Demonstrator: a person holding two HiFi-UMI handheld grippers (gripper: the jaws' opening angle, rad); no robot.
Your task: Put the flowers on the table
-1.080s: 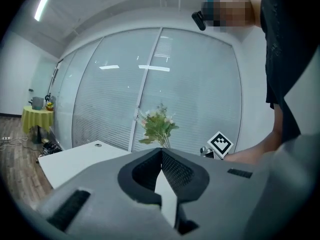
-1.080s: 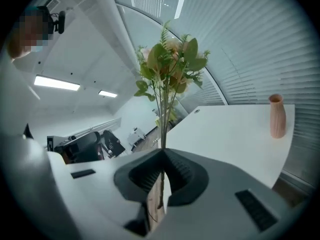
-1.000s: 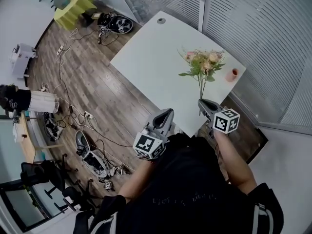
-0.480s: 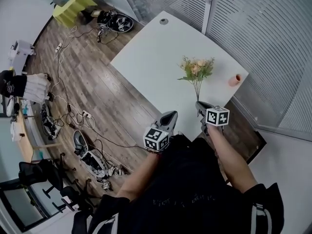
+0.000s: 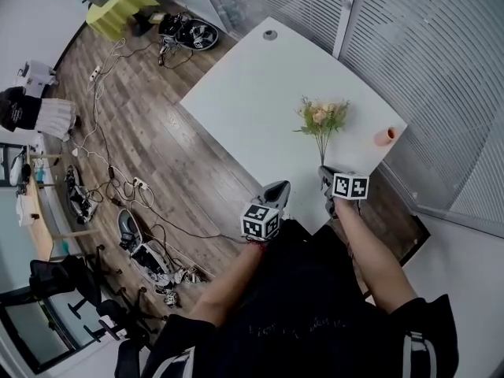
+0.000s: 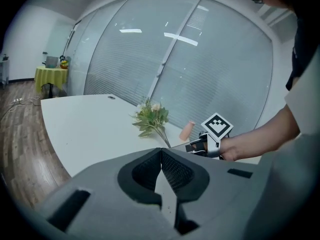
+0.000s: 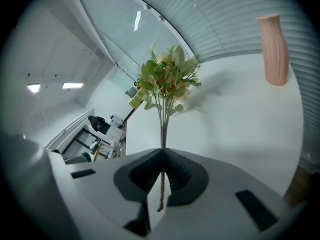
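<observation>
A bunch of flowers (image 5: 320,120) with green leaves and pale pink blooms hangs over the white table (image 5: 252,101), its thin stems running down into my right gripper (image 5: 327,172). That gripper is shut on the stems, which show pinched between its jaws in the right gripper view, the flowers (image 7: 167,79) standing above. My left gripper (image 5: 277,189) is shut and empty beside the table's near edge; its view shows the flowers (image 6: 150,118) and the right gripper (image 6: 196,147) ahead.
A pink vase (image 5: 385,137) stands on the table near the blinds, also the vase (image 7: 273,49) in the right gripper view. Cables and equipment (image 5: 150,250) lie on the wooden floor to the left. A yellow-covered table (image 5: 118,2) stands far back.
The flowers and my right gripper have drifted slightly right and nearer the table edge. My left gripper has moved right and closer to the table.
</observation>
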